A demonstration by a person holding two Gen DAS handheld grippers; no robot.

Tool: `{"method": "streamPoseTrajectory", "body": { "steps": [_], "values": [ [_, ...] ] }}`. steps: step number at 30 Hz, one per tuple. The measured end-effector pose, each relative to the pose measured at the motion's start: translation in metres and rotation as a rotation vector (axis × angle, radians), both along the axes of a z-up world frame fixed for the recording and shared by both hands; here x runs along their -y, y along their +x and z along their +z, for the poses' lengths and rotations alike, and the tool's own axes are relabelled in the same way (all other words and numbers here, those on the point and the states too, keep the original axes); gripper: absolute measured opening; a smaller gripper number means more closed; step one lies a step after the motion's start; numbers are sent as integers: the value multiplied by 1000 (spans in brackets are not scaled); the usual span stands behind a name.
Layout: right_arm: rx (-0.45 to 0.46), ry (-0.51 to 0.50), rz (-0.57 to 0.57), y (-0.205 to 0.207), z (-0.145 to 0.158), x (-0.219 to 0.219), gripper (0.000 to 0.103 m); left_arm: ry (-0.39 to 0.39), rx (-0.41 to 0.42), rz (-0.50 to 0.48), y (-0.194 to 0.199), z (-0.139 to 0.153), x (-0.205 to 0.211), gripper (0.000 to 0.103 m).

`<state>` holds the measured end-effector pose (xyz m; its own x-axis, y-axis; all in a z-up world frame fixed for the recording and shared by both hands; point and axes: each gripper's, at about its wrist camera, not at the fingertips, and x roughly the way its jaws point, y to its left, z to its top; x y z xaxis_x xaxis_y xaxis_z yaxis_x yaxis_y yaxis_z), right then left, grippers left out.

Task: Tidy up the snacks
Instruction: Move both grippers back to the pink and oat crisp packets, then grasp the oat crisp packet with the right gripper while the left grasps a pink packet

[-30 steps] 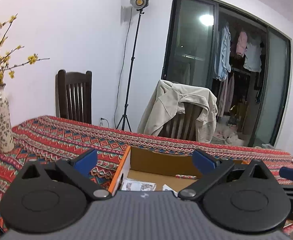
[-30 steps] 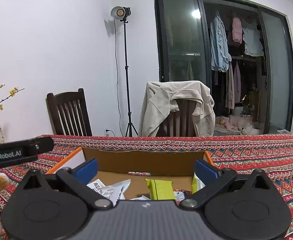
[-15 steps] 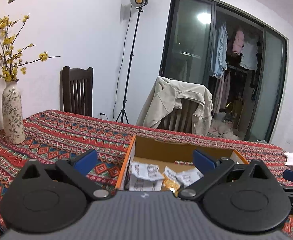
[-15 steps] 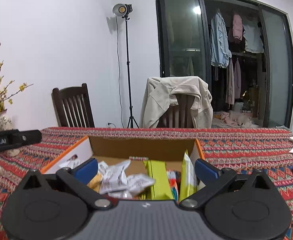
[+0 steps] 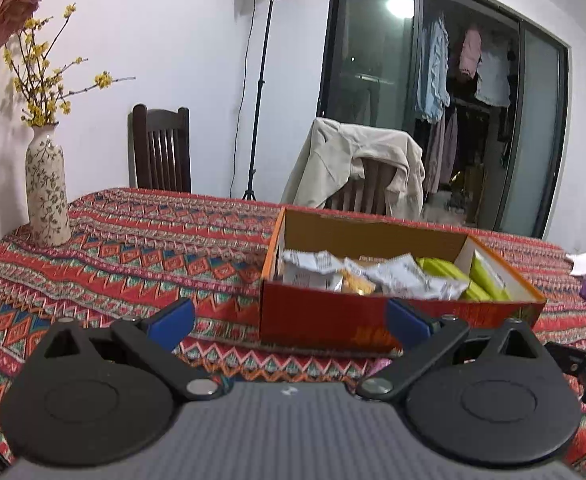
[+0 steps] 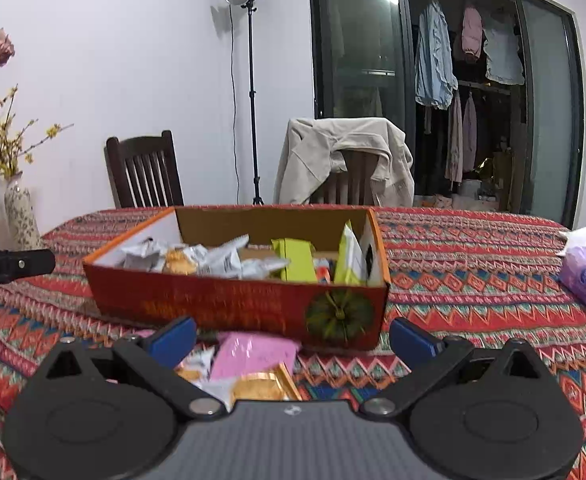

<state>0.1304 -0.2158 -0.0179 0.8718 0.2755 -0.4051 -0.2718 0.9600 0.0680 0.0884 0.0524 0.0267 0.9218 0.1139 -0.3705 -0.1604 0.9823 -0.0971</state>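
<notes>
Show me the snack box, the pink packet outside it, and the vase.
snack box [image 6: 237, 304], right wrist view, on its red front wall.
pink packet [image 6: 253, 354], right wrist view, middle of its face.
vase [image 5: 47, 196], left wrist view, on its body.

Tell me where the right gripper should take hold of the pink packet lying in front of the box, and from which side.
Grip the pink packet by its free right edge, coming down from above. It lies flat on the tablecloth, close against the box, with other packets on its left and near side. The right gripper hangs open just above it.
</notes>
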Motion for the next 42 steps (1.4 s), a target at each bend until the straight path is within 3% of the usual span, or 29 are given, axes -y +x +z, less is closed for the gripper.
{"method": "streamPoseTrajectory", "body": {
  "steps": [9, 27, 36, 42],
  "values": [
    [-31, -5, -13, -3, -10, 6, 103, 31, -15, 18, 5, -25, 1, 103],
    [-70, -32, -34, 4, -17, 8, 103, 5, -13, 15, 4, -27, -3, 103],
    [-97, -83, 79, 8, -23, -21, 102, -11, -19, 9, 5, -28, -5, 103],
    [-177, -109, 125, 27, -39, -34, 99, -15, -20, 6, 4, -28, -6, 103]
  ]
}}
